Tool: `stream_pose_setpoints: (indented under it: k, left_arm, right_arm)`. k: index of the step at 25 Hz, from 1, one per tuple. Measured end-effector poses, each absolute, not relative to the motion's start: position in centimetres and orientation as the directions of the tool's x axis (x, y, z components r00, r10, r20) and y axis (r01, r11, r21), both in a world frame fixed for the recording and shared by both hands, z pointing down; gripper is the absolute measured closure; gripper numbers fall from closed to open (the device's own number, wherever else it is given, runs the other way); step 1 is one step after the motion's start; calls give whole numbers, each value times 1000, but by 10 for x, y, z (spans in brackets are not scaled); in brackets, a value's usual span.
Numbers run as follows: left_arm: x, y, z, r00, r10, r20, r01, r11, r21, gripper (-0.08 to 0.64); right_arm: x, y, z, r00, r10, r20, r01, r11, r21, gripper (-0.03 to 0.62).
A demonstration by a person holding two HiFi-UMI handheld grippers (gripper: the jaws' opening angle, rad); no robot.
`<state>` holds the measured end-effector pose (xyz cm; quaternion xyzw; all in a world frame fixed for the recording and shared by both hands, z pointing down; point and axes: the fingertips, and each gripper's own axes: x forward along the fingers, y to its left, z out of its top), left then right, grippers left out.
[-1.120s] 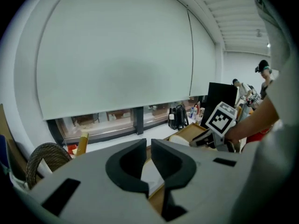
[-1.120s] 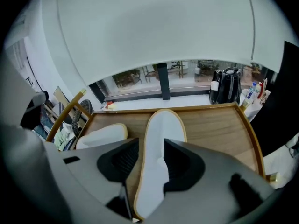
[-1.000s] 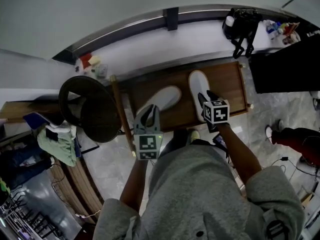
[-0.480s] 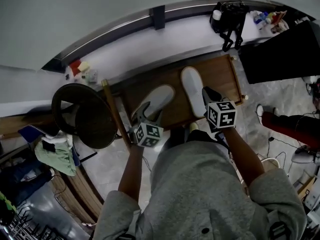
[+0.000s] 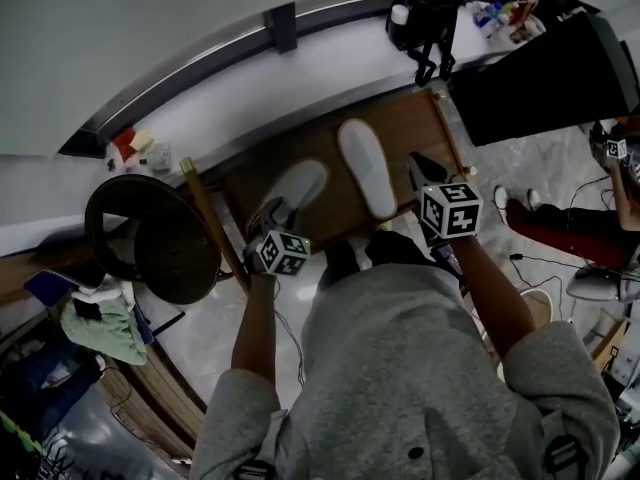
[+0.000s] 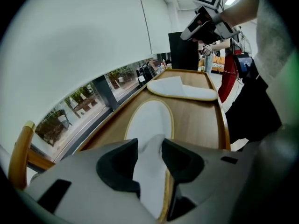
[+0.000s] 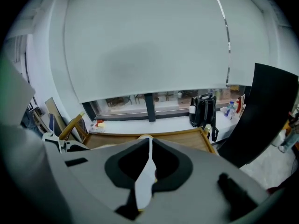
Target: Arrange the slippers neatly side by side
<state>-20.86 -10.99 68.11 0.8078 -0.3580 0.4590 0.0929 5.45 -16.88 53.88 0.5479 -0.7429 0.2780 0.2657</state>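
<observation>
Head view, wooden table (image 5: 412, 128) bearing slippers (image 5: 367, 166), white sill (image 5: 300, 78)

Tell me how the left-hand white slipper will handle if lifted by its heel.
Probably floppy: the thin, flat white fabric slipper seems to fold up at its near end. Likely light, being so thin. Pushed, it should slide, not roll, since it lies flat on the smooth wooden tray.

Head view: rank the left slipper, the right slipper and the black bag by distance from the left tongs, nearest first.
1. Left slipper: its heel is between the left tongs, whose jaws have just been closing on it.
2. Right slipper: beside it, further right on the wooden tray.
3. Black bag: on the sill, far right.
</observation>
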Motion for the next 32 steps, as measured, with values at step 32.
stream_pose_setpoints:
  k: [32]
  left_arm:
    - [-180,-120,669,58,-486,872,-998,-45,42,525]
  right_arm:
    - [104,-189,538,-403,-618,675,-908,365,-208,554]
